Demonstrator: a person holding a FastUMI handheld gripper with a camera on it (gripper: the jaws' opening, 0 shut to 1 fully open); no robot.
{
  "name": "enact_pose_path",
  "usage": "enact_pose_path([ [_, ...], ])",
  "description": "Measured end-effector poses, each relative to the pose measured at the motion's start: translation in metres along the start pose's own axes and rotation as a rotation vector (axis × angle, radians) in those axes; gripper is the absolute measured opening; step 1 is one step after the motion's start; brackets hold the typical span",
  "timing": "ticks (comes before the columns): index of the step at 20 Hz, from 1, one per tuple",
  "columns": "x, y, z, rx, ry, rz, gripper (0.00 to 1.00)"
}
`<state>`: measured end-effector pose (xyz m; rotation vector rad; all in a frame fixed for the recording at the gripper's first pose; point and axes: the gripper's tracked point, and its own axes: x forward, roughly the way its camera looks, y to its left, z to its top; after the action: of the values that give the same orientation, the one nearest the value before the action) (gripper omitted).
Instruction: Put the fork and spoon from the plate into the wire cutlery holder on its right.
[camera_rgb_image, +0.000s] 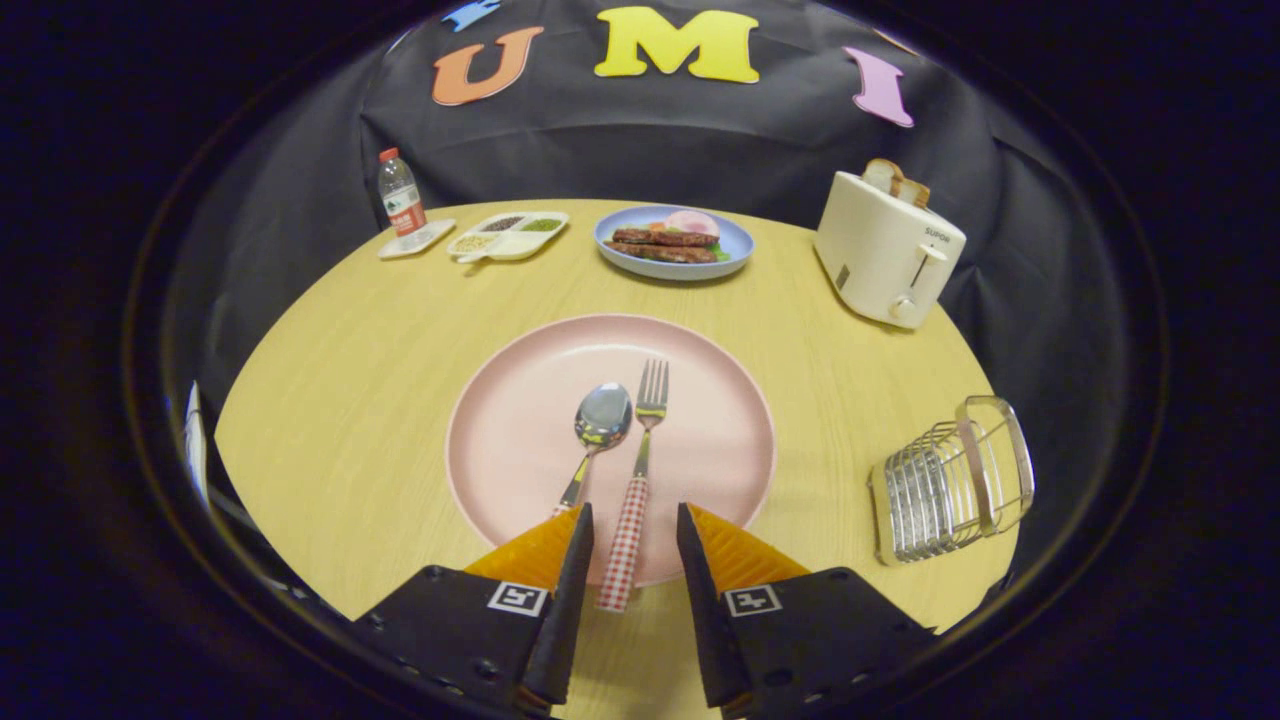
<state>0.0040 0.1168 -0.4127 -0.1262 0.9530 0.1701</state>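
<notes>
Fork (642, 455) lies beside spoon (598, 428) on pink plate (500, 440); its checked handle is btw the released gripper (634, 545) fingers, not touching. Wire holder (950, 482) stands to the right.

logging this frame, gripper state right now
gripper: open, jaws either side of the fork handle, not pressing on it, holding nothing
</notes>
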Motion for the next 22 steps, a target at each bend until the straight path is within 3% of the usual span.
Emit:
enact_pose_path([
  [2,0.004,-0.001,-0.005,0.023,0.029,-0.006,0.49],
  [4,0.009,-0.007,-0.008,0.028,0.044,-0.029,0.17],
  [6,0.01,-0.008,-0.006,0.026,0.054,-0.033,0.18],
  [7,0.01,-0.009,-0.007,0.026,0.067,-0.039,0.09],
  [9,0.002,-0.01,-0.003,0.026,0.078,-0.029,0.09],
  [10,-0.006,-0.015,0.003,0.03,0.08,-0.029,0.02],
  [16,-0.068,-0.056,0.029,0.084,0.144,0.024,0.02],
  [22,-0.138,-0.141,0.055,0.069,0.196,-0.01,0.02],
])
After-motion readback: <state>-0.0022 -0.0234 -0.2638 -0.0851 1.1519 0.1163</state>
